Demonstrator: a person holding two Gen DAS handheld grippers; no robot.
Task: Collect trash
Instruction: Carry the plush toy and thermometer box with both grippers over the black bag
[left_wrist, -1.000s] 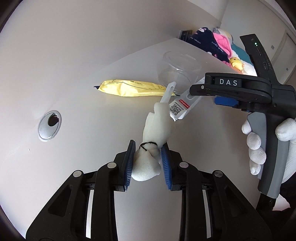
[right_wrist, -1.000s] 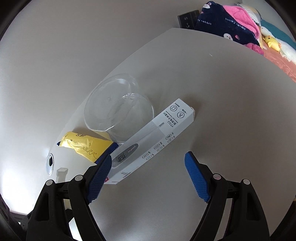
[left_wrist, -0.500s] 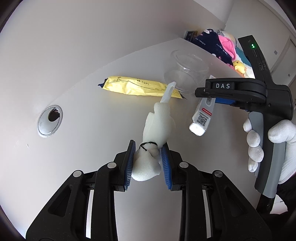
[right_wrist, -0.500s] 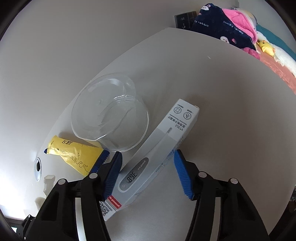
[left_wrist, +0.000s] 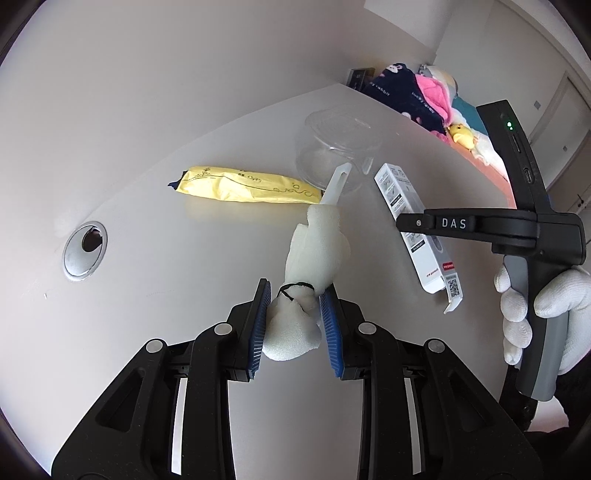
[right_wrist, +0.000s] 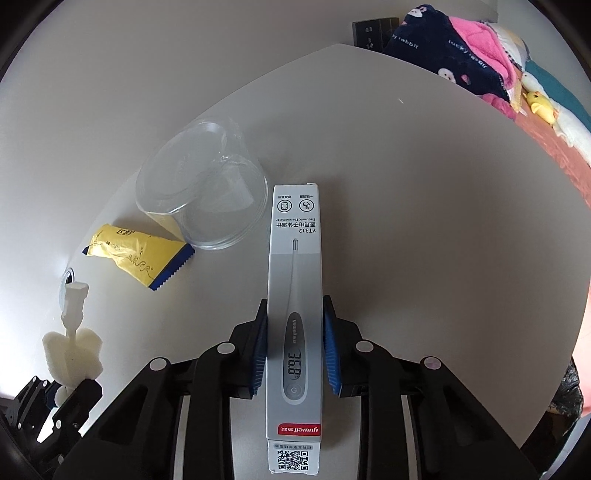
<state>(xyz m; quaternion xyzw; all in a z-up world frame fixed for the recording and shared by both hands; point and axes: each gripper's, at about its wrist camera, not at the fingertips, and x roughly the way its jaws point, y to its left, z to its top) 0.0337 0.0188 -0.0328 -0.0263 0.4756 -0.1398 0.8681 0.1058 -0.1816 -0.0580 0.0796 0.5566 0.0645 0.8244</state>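
My left gripper (left_wrist: 295, 310) is shut on a white foam sponge brush (left_wrist: 314, 258) and holds it above the table; the brush also shows at the left of the right wrist view (right_wrist: 74, 350). My right gripper (right_wrist: 293, 332) is shut on a long white thermometer box (right_wrist: 295, 295) and holds it lifted; the box also shows in the left wrist view (left_wrist: 413, 229), under the right gripper's fingers (left_wrist: 454, 223). A yellow snack wrapper (left_wrist: 247, 184) (right_wrist: 136, 254) and a clear plastic container (left_wrist: 336, 147) (right_wrist: 207, 192) lie on the table.
The white table (left_wrist: 184, 258) has a round metal cable hole (left_wrist: 84, 251) at the left. Beyond its far edge are a wall socket (right_wrist: 373, 31) and a bed with dark and pink clothes (right_wrist: 461, 51) and a yellow plush toy (right_wrist: 541, 107).
My right gripper closed on the thermometer box and lifted it off the table, turning it in line with the fingers. My left gripper kept its hold on the sponge brush.
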